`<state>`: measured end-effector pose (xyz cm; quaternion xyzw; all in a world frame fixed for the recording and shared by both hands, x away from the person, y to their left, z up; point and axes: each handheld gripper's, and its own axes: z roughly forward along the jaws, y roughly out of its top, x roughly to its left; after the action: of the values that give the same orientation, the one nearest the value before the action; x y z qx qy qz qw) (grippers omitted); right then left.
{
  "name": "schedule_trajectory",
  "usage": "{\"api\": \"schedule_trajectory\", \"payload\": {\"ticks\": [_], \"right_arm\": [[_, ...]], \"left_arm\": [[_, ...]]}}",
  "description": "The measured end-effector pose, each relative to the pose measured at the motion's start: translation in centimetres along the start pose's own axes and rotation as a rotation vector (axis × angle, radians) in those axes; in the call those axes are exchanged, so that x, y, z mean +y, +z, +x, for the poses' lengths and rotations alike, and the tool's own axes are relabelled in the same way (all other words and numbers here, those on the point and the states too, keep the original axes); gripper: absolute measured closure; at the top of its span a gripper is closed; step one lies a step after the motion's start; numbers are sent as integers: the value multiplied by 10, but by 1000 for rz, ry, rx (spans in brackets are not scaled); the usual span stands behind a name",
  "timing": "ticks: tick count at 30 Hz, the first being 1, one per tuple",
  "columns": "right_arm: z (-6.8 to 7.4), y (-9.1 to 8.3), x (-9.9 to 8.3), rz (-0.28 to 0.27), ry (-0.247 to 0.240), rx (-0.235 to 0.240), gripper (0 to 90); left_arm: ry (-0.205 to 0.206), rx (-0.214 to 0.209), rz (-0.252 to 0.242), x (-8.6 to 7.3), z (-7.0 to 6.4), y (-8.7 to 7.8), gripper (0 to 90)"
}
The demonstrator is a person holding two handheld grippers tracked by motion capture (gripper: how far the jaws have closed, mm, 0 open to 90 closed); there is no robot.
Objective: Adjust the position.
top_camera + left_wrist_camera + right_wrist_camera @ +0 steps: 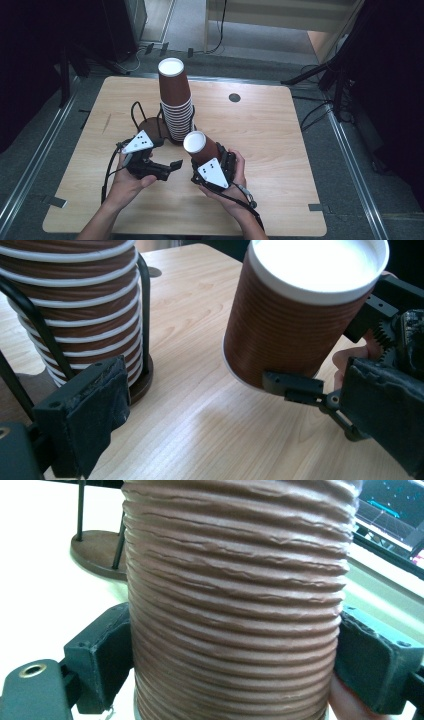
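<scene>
My right gripper (pixel 206 159) pinches one ribbed paper cup (pixel 202 146) mid-wall, tilted above the bench (pixel 280 140) beside the racked cup stack (pixel 176 100); light, probably crushable, so grip gently; left gripper (pixel 159 161) fingers spread, empty.

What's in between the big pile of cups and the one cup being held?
Nothing but bare table. In the left gripper view, plain wood runs between the stack of cups in its wire holder and the single cup clamped by the right gripper.

The cup stack (pixel 75 305) is cut off at the left gripper view's top edge. The single cup (pixel 235 605) overruns the right gripper view, its rim and base unseen.
</scene>
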<state>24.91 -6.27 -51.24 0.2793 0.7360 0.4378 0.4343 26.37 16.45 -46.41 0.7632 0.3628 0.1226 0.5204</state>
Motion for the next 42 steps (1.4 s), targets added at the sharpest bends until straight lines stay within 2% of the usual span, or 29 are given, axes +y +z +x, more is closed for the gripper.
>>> {"api": "schedule_trajectory", "payload": {"ticks": [3, 7, 8, 13, 16, 26, 31, 33, 35, 38, 42], "right_arm": [[3, 1, 0, -5, -31, 4, 113], [7, 0, 1, -8, -71, 8, 113], [7, 0, 1, -8, -71, 8, 113], [14, -1, 2, -17, -131, 8, 112], [17, 0, 2, -18, -159, 7, 112], [25, -1, 2, -33, -241, 7, 112], [30, 0, -1, -36, -324, 4, 111], [32, 0, -2, -36, -341, 2, 110], [34, 0, -2, -38, -360, 4, 109], [35, -1, -3, -41, -365, 1, 107], [32, -2, -6, -46, -392, 2, 102]], "left_arm": [[12, -1, 12, 1, -2, 1, 39], [20, -22, 36, 3, -4, 3, 59], [20, -22, 36, 3, -4, 3, 59], [45, -10, 46, 4, -10, 4, 72], [39, -15, 50, 4, -11, 6, 72], [58, -36, 74, 7, -15, 5, 81], [56, -56, 89, 9, -17, 6, 81], [60, -71, 95, 9, -17, 6, 82], [63, -56, 96, 9, -19, 6, 150], [64, -63, 99, 9, -19, 7, 202], [58, -74, 106, 8, -20, 8, 230]]}}
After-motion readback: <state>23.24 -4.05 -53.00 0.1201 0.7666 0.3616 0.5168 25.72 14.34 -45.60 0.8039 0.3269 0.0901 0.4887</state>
